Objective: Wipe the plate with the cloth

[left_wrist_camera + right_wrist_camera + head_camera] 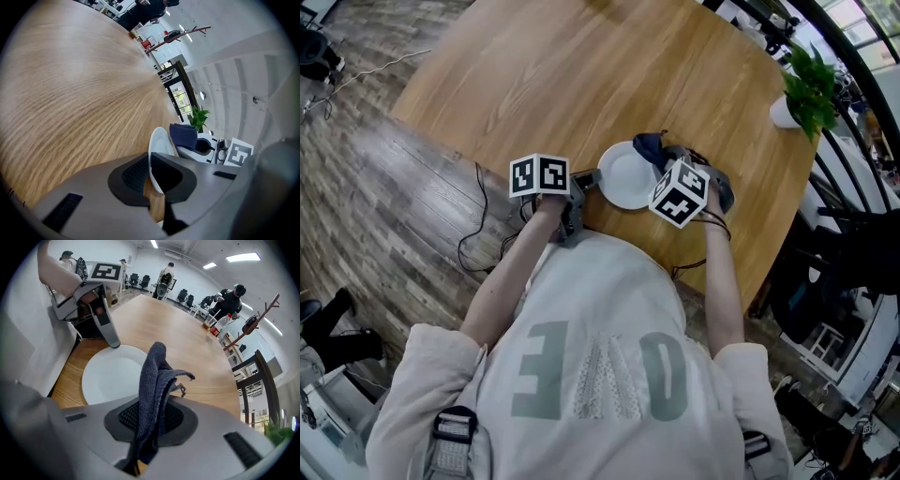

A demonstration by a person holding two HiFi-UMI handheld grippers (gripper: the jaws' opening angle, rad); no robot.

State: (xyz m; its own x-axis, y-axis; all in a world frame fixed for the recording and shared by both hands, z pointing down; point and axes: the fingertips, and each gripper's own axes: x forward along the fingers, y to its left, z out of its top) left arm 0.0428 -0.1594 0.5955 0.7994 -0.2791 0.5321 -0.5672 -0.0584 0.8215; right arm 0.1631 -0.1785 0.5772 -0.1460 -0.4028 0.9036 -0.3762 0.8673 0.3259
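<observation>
Pale short-sleeved shirt point(600, 309), grey-green print point(598, 377), black-buckled straps point(453, 433) at 7 and 5 o'clock, grey left gripper point(149, 176) and right gripper point(150, 420), black pads point(133, 176), marker cubes point(539, 175).

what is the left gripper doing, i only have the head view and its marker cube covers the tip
observer: In its own view the left gripper is shut on the near rim of the plate.
operator: ok and does the right one have the cloth
observer: Yes. The right gripper is shut on the cloth, which stands up in a fold past its tip.
operator: is the cloth on the plate yet
observer: From the right gripper view the fold lies in front of the plate's right part. I cannot tell whether it touches.
</observation>
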